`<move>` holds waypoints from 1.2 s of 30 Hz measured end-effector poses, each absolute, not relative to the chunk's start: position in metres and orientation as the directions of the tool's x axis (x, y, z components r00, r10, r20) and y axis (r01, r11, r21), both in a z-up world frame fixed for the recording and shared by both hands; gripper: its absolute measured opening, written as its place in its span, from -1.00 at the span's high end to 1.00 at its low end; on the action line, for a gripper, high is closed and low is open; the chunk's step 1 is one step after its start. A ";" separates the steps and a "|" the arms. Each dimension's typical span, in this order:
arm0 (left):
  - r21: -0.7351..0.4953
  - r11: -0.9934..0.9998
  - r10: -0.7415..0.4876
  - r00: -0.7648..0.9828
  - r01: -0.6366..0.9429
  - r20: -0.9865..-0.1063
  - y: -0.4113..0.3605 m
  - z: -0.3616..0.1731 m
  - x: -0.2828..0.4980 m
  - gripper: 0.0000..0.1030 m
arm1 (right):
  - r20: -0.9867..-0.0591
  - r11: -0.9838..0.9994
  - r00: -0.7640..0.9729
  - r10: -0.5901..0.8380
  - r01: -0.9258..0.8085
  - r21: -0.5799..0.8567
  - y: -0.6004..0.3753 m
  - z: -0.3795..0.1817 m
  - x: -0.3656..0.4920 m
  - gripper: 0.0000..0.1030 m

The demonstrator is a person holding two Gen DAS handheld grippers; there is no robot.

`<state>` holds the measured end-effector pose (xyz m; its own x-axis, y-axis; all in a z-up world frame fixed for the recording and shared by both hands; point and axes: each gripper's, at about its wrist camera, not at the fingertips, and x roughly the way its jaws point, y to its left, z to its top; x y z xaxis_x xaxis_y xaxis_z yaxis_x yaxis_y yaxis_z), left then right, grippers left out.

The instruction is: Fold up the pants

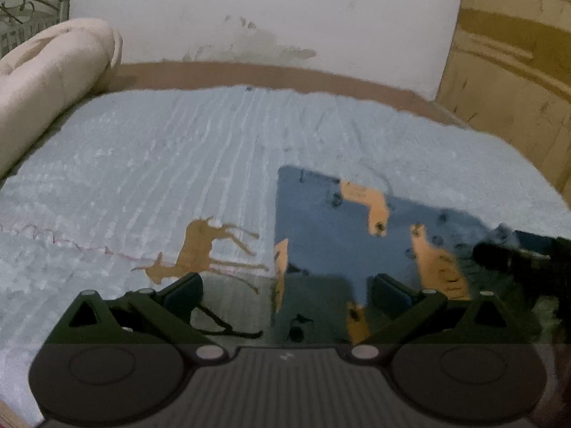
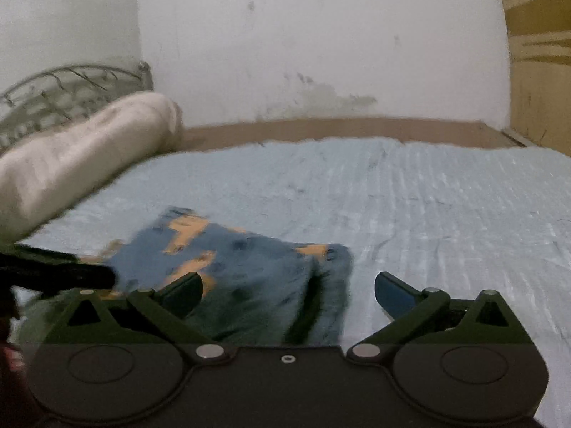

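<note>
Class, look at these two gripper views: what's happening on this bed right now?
A person holding two grippers is folding pants on a bed. The blue pants with orange patches lie in a folded, roughly rectangular bundle on the light blue cover. Both the left gripper and the right gripper are open just above the near edge of the pants, gripping nothing. A rolled cream blanket lies at the bed's far left.

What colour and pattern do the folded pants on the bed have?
The pants are blue with orange shapes and small dark spots, clearest in the left wrist view.
</note>
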<state>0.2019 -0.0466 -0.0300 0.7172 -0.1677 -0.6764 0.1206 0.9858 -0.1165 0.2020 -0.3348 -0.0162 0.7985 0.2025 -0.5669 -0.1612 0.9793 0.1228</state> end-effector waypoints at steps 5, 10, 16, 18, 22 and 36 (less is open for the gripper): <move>-0.127 0.985 -0.173 0.728 0.118 -0.663 -0.043 -0.043 0.196 -0.99 | -0.592 0.954 0.779 0.209 -0.030 0.298 -0.372 -0.029 0.221 -0.99; -0.171 0.979 -0.198 0.730 0.112 -0.654 -0.038 -0.038 0.190 -0.99 | -0.511 0.901 0.781 0.360 -0.147 0.409 -0.379 -0.026 0.208 -0.99; -0.236 0.963 -0.255 0.743 0.134 -0.619 -0.045 -0.042 0.173 -0.99 | -0.497 0.850 0.737 0.459 -0.202 0.486 -0.374 -0.039 0.201 -0.99; -0.200 0.970 -0.236 0.748 0.139 -0.620 -0.051 -0.044 0.169 -0.99 | -0.463 0.831 0.747 0.478 -0.213 0.514 -0.378 -0.041 0.195 -0.99; -0.182 0.973 -0.224 0.749 0.140 -0.624 -0.055 -0.044 0.167 -0.99 | -0.395 0.783 0.763 0.512 -0.225 0.580 -0.394 -0.046 0.186 -0.99; -0.208 0.969 -0.238 0.741 0.135 -0.628 -0.051 -0.043 0.161 -0.99 | -0.387 0.790 0.771 0.506 -0.234 0.566 -0.388 -0.050 0.187 -0.99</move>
